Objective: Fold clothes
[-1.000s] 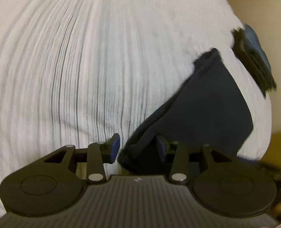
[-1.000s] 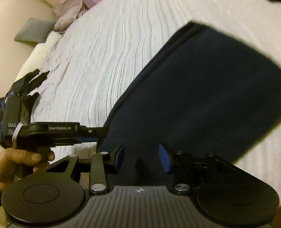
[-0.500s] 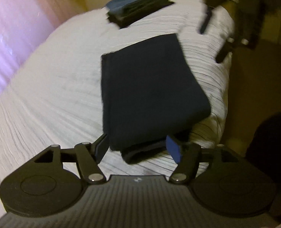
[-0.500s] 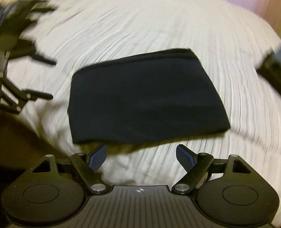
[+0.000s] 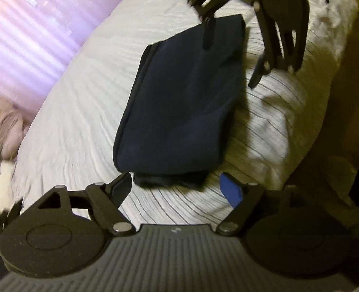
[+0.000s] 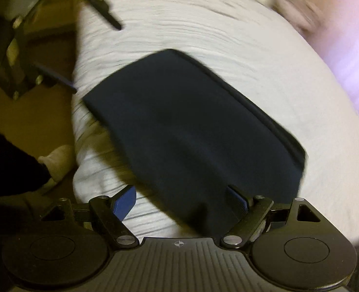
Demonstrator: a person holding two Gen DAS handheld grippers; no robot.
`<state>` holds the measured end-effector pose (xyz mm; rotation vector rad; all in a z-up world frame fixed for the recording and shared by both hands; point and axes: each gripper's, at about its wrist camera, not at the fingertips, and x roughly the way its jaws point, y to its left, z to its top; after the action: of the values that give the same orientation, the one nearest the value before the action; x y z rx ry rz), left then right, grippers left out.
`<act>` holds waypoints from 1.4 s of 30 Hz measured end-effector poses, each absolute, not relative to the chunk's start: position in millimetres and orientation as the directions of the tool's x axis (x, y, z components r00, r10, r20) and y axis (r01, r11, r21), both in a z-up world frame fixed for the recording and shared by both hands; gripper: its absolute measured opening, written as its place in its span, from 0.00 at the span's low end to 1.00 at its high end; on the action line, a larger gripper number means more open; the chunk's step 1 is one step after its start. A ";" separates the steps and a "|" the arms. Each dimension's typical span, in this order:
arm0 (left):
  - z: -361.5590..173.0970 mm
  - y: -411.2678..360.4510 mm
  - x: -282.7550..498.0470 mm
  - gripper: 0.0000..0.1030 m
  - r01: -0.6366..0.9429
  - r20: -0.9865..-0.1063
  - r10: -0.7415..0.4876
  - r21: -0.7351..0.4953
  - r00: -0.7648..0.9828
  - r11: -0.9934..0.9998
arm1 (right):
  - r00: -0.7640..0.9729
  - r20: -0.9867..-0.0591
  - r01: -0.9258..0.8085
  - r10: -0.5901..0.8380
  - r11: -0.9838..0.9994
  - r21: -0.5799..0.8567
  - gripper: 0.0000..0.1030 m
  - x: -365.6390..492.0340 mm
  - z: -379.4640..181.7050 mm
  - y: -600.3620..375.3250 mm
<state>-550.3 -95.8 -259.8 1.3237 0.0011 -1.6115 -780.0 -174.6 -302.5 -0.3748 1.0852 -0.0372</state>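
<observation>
Left tool (image 5: 177,189) widening; right tool (image 6: 179,200) wide; folded navy garment (image 5: 181,102) unheld; no legible writing.

Bedroom in home. Bed with white ribbed bedspread (image 5: 77,126) fills centre of both views. Pinkish curtain (image 5: 26,31), backlit, at upper left of left wrist view. Tan floor (image 6: 28,121) at left of right wrist view.

A white ribbed bedspread (image 5: 77,112) beside a pink striped curtain (image 5: 26,34)
</observation>
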 end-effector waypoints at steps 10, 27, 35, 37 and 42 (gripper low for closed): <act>-290.6 -73.7 -587.6 0.84 0.482 -0.599 -0.774 0.750 0.205 -0.452 | 0.509 -0.844 -0.386 -0.172 0.831 -0.401 0.81 -757.5 -326.8 -163.0; -327.3 -103.0 -534.0 0.91 0.474 -0.630 -0.756 0.728 0.177 -0.496 | 0.512 -0.848 -0.424 -0.135 0.819 -0.386 0.65 -717.8 -340.2 -182.8; -267.8 -149.1 -417.3 0.90 0.994 -0.869 -0.487 -0.108 -0.085 0.018 | 0.440 -0.884 -0.352 -0.158 0.875 -0.332 0.65 -742.5 -317.4 -175.4; -263.2 -155.1 -393.3 0.90 0.944 -0.843 -0.509 -0.290 -0.174 0.156 | 0.414 -0.894 -0.288 -0.173 0.907 -0.309 0.66 -755.0 -307.0 -181.4; -291.9 -185.2 -364.2 0.89 0.735 -0.736 -0.568 -0.604 -0.368 0.307 | 0.348 -0.913 -0.049 -0.211 0.969 -0.243 0.81 -788.4 -285.8 -208.8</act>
<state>-364.2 -185.2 -291.9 0.1685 1.3808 -1.3789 -788.4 -208.8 -285.8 -0.2443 1.2145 -0.1065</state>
